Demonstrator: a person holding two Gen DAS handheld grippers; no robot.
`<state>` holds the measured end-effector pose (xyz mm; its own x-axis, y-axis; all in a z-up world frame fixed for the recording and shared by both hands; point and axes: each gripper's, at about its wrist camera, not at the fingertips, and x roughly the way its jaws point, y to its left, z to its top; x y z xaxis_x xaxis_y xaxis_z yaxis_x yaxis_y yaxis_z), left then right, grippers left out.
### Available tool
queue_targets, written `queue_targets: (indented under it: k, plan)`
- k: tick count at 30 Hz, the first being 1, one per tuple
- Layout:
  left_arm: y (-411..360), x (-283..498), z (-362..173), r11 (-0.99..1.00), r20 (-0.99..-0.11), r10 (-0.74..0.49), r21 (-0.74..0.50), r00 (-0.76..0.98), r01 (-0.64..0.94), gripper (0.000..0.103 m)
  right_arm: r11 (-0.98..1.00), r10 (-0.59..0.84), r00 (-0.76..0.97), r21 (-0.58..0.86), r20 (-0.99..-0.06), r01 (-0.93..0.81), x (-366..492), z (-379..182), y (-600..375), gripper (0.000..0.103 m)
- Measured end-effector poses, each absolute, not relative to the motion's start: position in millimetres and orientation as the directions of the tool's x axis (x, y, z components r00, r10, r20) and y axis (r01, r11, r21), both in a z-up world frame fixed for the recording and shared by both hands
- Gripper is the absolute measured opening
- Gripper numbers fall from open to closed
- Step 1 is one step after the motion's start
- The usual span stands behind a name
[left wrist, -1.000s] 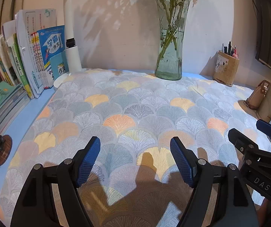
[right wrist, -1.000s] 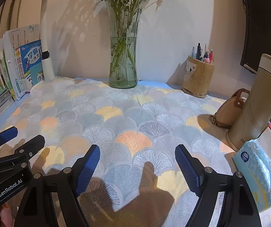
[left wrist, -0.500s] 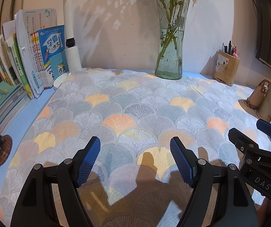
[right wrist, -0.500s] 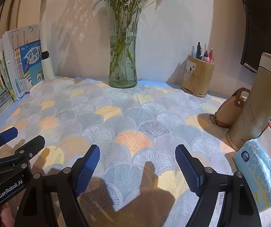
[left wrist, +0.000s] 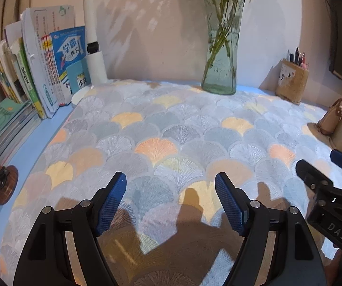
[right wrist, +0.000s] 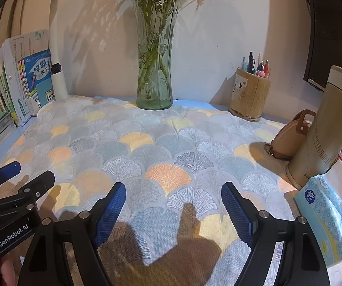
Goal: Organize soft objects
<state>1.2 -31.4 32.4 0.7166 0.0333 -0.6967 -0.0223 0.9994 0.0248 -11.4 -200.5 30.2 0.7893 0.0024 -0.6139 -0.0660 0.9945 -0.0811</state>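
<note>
Our left hand-held gripper (left wrist: 171, 188) and right hand-held gripper (right wrist: 173, 197) both hover with jaws apart over one fan-patterned cloth (right wrist: 161, 147) spread flat on the surface; one tissue pack (right wrist: 323, 219) lies at its right edge beside one thermos (right wrist: 326, 128).

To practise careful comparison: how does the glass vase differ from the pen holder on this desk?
The glass vase is tall, clear and greenish, with a narrowed waist; the pen holder is short, opaque, tan and straight-sided. The vase holds flower stems in water; the holder holds pens. The vase stands at the middle of the back wall, the holder further right. Both stand upright near the wall at the patterned cloth's far edge.
</note>
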Motion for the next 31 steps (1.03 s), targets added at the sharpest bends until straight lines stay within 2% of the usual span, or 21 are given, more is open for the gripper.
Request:
queue_targets:
  k: [5,17,29,31]
  plan:
    - [-30.9,-2.6,34.8,0.998,-0.684,0.061,0.044,0.727,-0.043,0.076,0.995,0.0,0.789,-0.08,-0.614,-0.061,-12.1,30.3,-200.8,0.081]
    - [-24.1,6.8,29.0,0.997,-0.726,0.08,0.05,0.683,-0.063,0.078,0.994,-0.007,0.782,-0.092,-0.623,-0.065,-12.0,29.4,-201.9,0.081]
    - [-28.4,2.7,35.3,0.993,-0.685,0.115,0.101,0.72,-0.062,0.081,0.995,-0.008,0.773,-0.085,-0.634,-0.059,-13.3,28.0,-205.7,0.082]
    - [-29.1,2.7,36.0,0.993,-0.682,0.109,0.103,0.723,-0.054,0.081,0.995,-0.008,0.771,-0.081,-0.637,-0.057,-12.7,27.7,-206.5,0.084]
